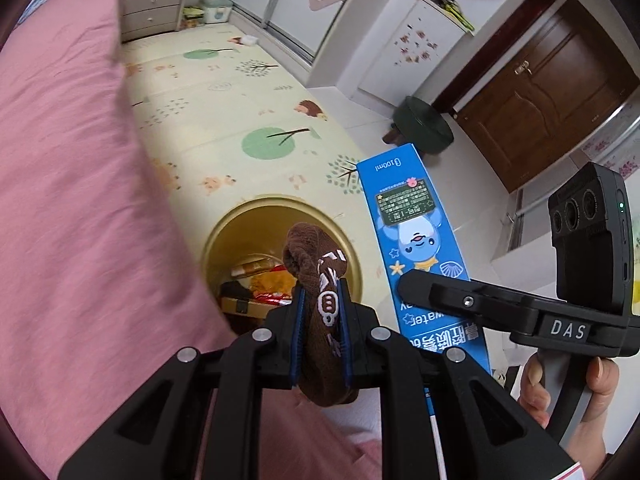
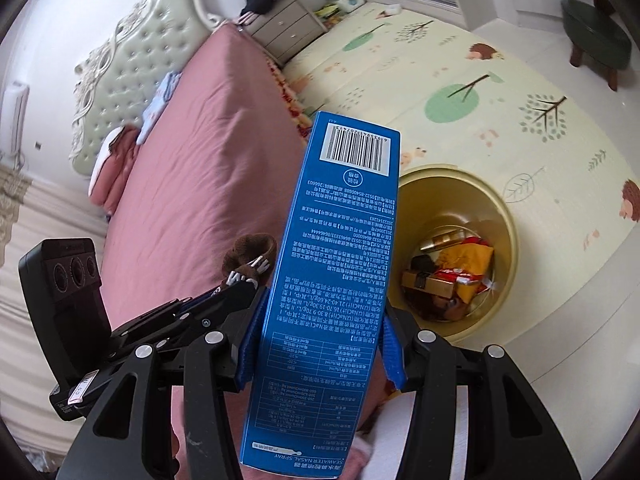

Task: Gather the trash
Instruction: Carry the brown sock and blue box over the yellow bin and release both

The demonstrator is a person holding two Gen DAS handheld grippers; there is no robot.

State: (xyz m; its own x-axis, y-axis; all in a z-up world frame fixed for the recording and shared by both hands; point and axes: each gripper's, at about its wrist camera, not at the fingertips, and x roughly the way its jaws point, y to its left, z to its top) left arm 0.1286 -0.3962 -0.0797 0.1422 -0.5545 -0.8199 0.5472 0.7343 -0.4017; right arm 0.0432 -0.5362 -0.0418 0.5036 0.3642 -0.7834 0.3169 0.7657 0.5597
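- Trash already lies in the yellow bin (image 2: 508, 216) on the floor beside the bed (image 2: 208, 152).
- Left gripper (image 1: 322, 308) clamps a brown sock (image 1: 316, 264); right gripper (image 2: 320, 344) clamps a blue box (image 2: 340, 240).
- Both items hang above the bin, not yet dropped.

This is a bedroom in a home. A bed with a pink sheet (image 2: 208, 148) runs left of the jaws, ending at a pale green tufted headboard with a carved white frame (image 2: 132, 56). Beyond it stands a grey two-drawer bedside cabinet (image 2: 288, 28) with dark clothing piled on top. A cream foam play mat printed with trees and hedgehogs (image 2: 460, 80) covers the floor ahead of the jaws, which suggests a child lives here. A round gold-coloured waste bin (image 2: 508, 216) holding wrappers sits on the mat beside the bed. Farther off are a dark green round stool on wooden legs (image 1: 424, 124), a carved brown wooden door (image 1: 552, 92), and white wardrobe panels with flower stickers (image 1: 416, 44).
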